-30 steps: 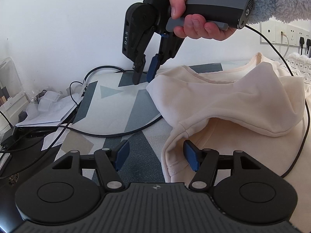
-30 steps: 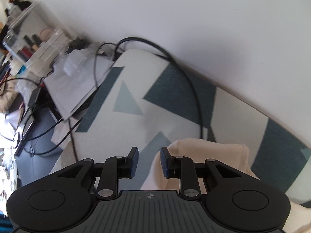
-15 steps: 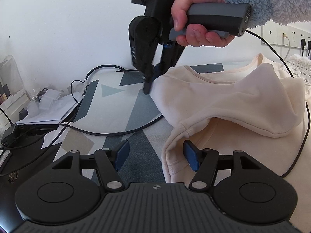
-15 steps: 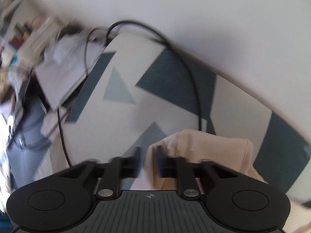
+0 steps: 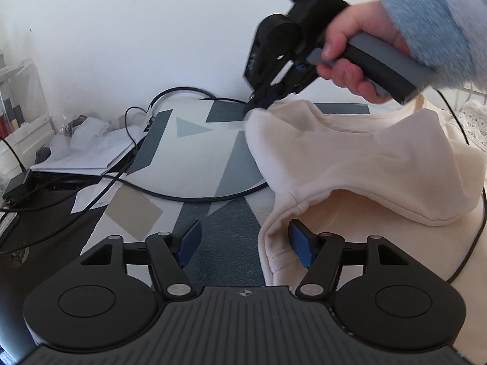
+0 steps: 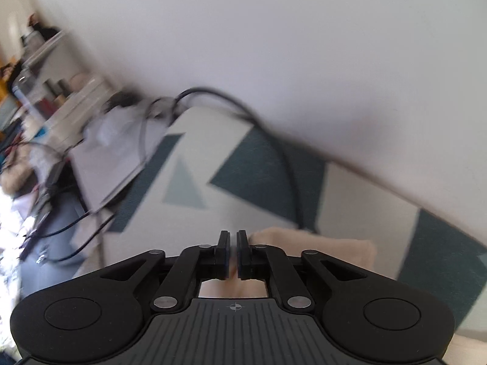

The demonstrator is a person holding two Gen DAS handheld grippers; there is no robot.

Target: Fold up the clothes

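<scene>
The counter [image 5: 194, 164] wears a cover patterned in teal, white and tan shapes. A cream garment [image 5: 350, 167] lies over its right part, one corner lifted. A black cable [image 5: 188, 196] curves across the middle. At the left edge sit white papers [image 5: 91, 155] and more cables.

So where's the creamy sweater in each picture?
Left wrist view: the cream sweater fills the right side, its far corner pinched by the right tool.
Right wrist view: only a small piece of it shows at bottom centre, just behind the closed fingers.
Shared landmark: the black cable looping over the patterned mat by the wall.
</scene>
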